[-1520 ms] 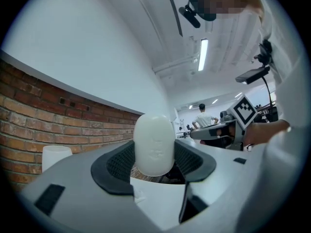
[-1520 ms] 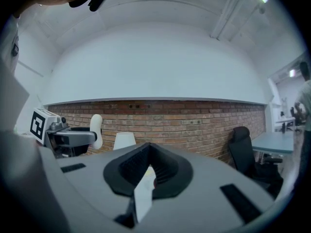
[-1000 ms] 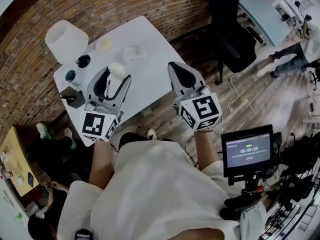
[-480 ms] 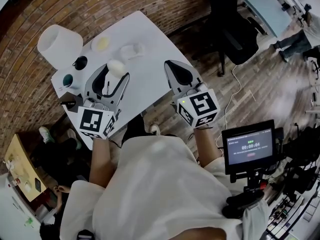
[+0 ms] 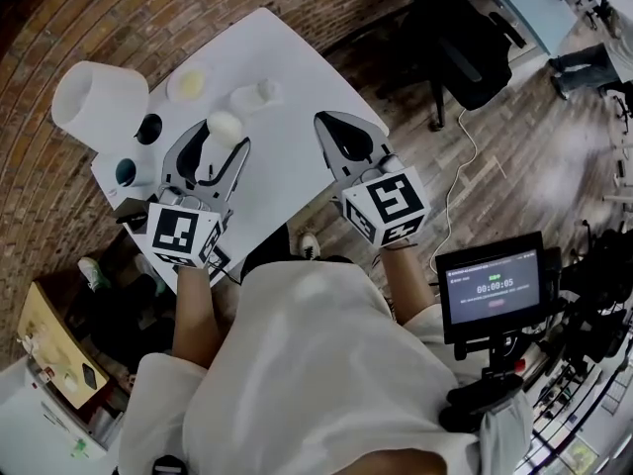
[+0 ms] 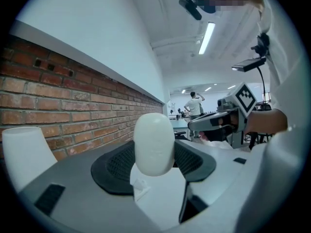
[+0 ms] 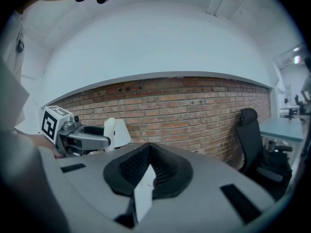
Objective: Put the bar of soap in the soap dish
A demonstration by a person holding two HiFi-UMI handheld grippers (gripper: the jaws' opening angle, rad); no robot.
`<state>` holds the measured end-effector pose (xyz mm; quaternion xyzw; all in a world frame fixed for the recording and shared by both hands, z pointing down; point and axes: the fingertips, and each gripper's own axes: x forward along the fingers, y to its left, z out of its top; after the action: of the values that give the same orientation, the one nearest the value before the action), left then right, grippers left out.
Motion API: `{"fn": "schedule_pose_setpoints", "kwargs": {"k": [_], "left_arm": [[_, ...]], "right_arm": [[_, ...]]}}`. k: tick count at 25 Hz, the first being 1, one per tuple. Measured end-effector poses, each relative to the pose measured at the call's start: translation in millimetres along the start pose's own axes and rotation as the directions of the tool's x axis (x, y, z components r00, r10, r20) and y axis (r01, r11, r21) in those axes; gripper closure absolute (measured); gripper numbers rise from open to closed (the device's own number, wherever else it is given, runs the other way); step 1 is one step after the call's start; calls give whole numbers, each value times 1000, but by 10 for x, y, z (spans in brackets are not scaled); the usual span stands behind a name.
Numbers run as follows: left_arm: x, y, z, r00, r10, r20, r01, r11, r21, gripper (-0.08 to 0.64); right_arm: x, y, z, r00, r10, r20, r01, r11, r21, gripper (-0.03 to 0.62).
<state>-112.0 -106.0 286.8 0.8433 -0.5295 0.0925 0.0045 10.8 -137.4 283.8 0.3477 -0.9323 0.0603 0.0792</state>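
Head view, left claw (image 5: 222, 141) raised gripping soap bar (image 5: 225, 125), right claw (image 5: 330, 125) closed, empty

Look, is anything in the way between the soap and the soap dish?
Nothing visible is. The left gripper holds the white oval bar of soap, and only bare white table lies between it and the small pale soap dish just beyond.

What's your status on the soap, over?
Left gripper shut on bar of soap. Right gripper shut, empty. Soap dish just ahead on table, nothing between.
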Motion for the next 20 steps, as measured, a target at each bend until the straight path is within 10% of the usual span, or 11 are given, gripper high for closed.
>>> {"fn": "schedule_pose_setpoints", "kwargs": {"k": [20], "left_arm": [[733, 661, -774, 967, -94, -235, 111, 992, 59, 301]], "right_arm": [[769, -332, -432, 994, -30, -108, 39, 996, 74, 589]]}}
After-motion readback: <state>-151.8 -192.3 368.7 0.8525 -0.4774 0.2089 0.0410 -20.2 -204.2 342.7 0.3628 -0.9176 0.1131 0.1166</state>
